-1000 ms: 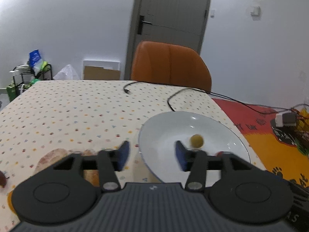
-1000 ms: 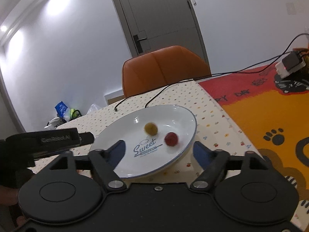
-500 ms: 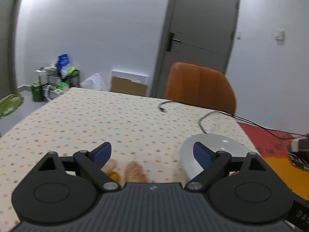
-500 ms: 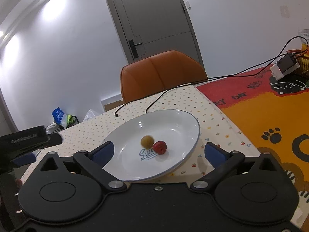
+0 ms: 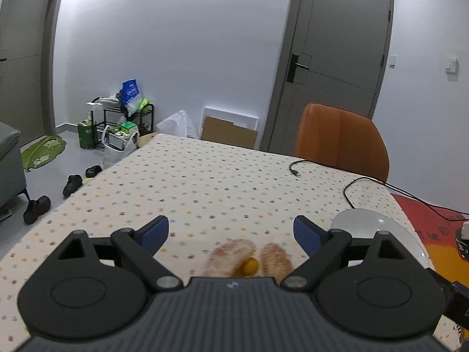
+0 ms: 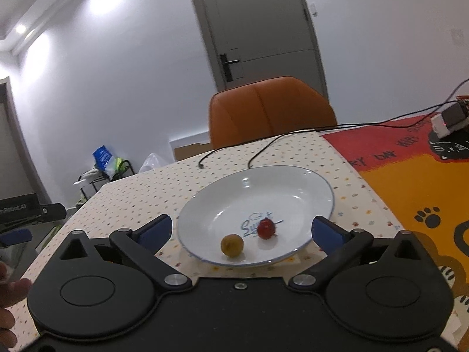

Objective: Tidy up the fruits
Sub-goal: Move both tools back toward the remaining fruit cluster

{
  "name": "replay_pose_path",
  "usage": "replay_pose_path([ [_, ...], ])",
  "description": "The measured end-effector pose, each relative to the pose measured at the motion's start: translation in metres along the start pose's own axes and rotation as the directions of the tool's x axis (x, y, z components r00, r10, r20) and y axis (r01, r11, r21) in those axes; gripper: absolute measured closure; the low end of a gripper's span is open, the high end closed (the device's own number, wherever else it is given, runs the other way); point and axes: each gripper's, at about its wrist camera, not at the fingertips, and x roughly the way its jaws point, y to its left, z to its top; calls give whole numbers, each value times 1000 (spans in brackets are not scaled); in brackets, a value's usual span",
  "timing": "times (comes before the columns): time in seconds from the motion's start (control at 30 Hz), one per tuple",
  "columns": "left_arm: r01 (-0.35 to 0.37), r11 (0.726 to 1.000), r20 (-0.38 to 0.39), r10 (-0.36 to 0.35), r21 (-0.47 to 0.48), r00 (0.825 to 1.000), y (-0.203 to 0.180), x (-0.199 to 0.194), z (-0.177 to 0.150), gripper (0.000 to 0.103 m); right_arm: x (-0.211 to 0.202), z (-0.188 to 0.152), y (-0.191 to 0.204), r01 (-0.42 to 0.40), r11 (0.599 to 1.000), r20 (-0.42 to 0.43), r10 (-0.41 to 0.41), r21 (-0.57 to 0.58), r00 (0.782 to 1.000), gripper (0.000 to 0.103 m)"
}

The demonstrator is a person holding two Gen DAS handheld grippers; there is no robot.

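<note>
While its jaws stand wide apart and empty, the left gripper (image 5: pixel 231 231) hovers over a dotted tablecloth (image 5: pixel 205 182), with a small yellow-orange fruit (image 5: pixel 249 266) lying between two blurred peach-coloured fruits (image 5: pixel 231 253) just below and between its fingertips. At right, the right gripper (image 6: pixel 241 230), equally spread and holding nothing, faces a white plate (image 6: pixel 307 187) where a yellow fruit (image 6: pixel 232 244) and a red fruit (image 6: pixel 266 228) rest near each other between its fingertips. An orange chair (image 6: pixel 271 110) stands beyond.
</note>
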Motion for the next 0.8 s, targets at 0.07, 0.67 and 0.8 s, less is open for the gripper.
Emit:
replay_pose_path([
  [0.07,-10,1000,-4,10,3,1000,8,-4,1,12,0,1,5,-12,1000,-7,12,-19,1000,0],
  [0.67,-16,1000,-43,16,-9,999,53,-25,-12,12,-3,-3,40,-137,987,-81,130,-79,988,0],
  [0.8,-8,1000,-57,7,-21,998,61,-21,-17,12,-2,-5,47,-155,984,-100,146,-86,984,0],
])
